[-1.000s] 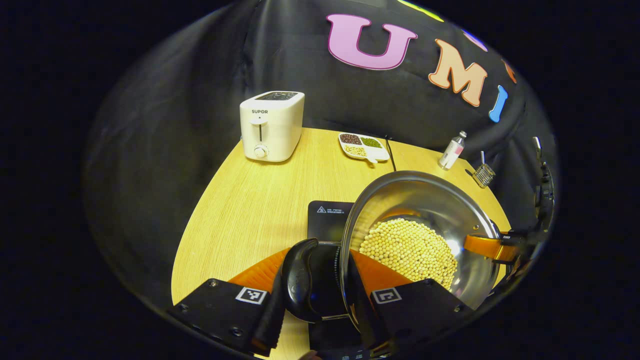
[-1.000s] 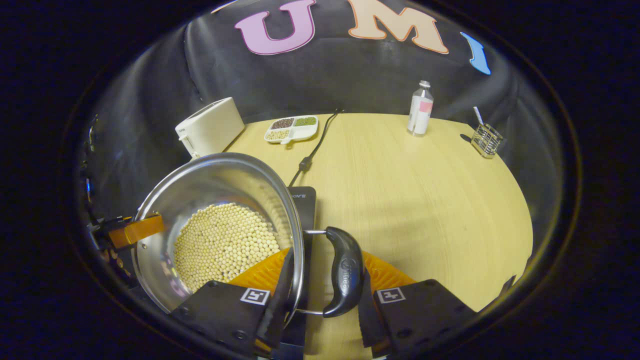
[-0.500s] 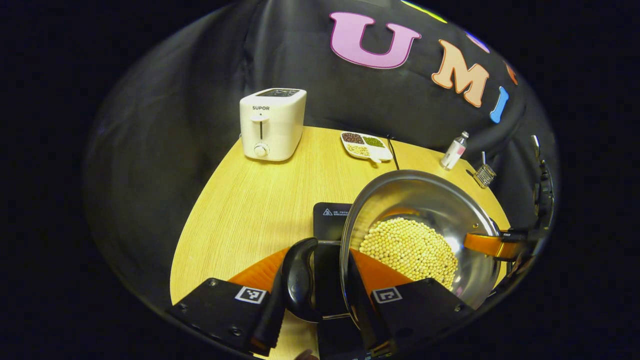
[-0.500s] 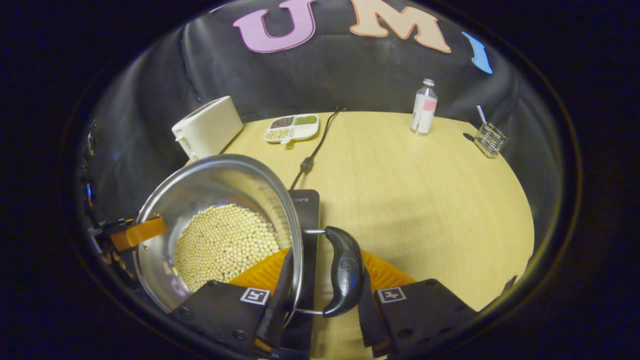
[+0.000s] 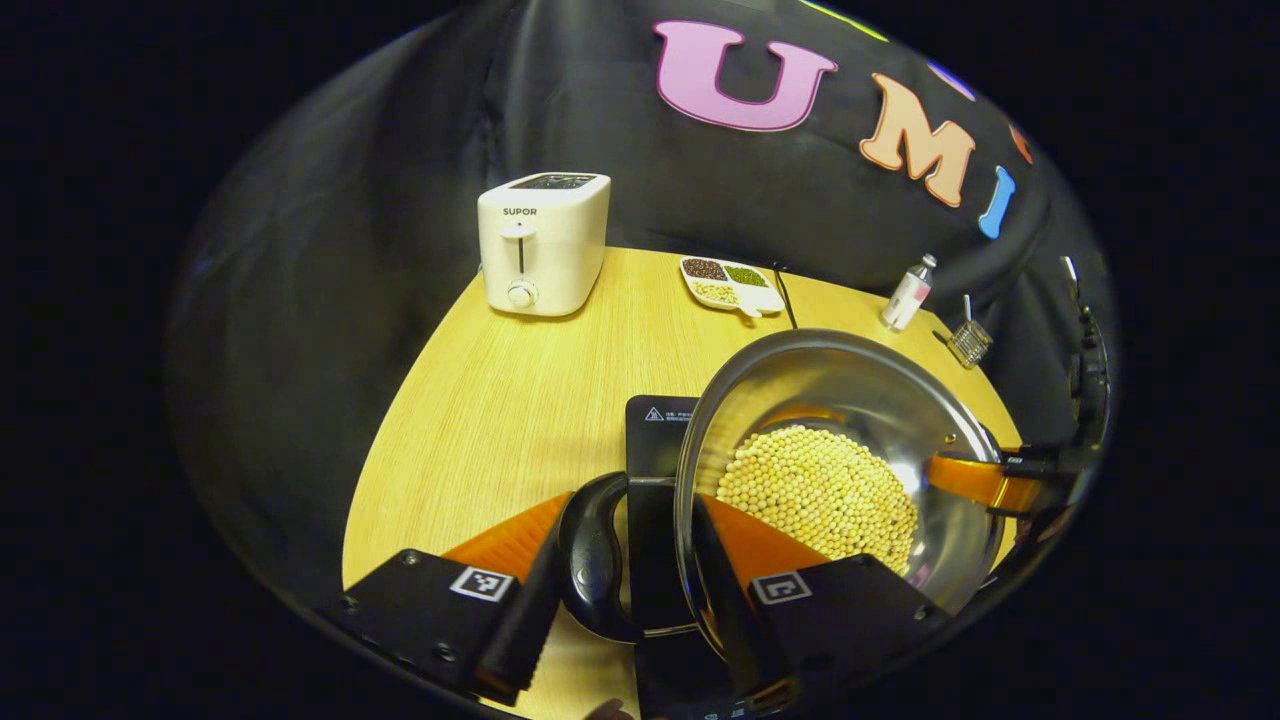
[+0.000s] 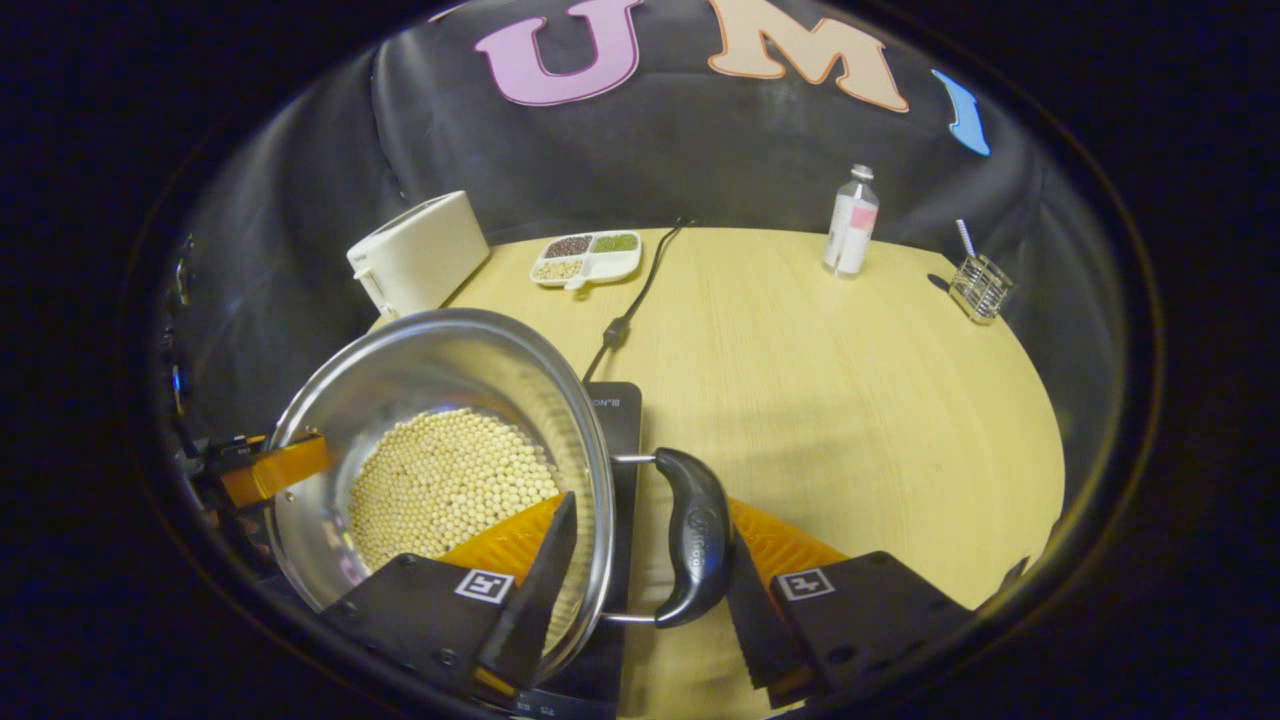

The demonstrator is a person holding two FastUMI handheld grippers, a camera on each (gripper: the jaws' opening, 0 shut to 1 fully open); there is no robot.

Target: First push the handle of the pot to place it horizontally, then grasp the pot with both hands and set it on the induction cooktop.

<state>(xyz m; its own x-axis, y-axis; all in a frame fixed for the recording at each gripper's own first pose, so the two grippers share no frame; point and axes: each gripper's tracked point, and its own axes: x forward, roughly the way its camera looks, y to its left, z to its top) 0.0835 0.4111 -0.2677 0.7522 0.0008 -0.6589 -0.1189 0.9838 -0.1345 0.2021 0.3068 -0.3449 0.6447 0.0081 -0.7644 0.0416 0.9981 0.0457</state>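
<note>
We record a white two-slot toaster (image 5: 542,243) far ahead of the left gripper (image 5: 620,600), its front printed "SUPOR" above a lever and a dial. Item: a round stainless-steel pot (image 5: 835,470), its floor covered by pale yellow beans (image 5: 818,495), standing on a flat black induction cooktop (image 5: 655,440) whose near corner carries a warning triangle and small print we cannot read. The left gripper's fingers stand apart either side of the pot's black curved side handle (image 5: 590,555) and the rim, one outside, one over the beans; we see gaps, so no firm hold is shown. The right gripper (image 6: 640,600) likewise straddles the rim and the opposite black handle (image 6: 697,535), fingers parted. Item: a white divided dish (image 6: 585,258) ahead of the right gripper, holding dark, green and pale grains in separate compartments. Item: a clear bottle with a pink-and-white label (image 6: 851,220), text illegible. Item: a small wire basket (image 6: 980,285) holding a thin stick. A black power cord (image 6: 630,300) crosses the light wooden table (image 6: 850,400).
</note>
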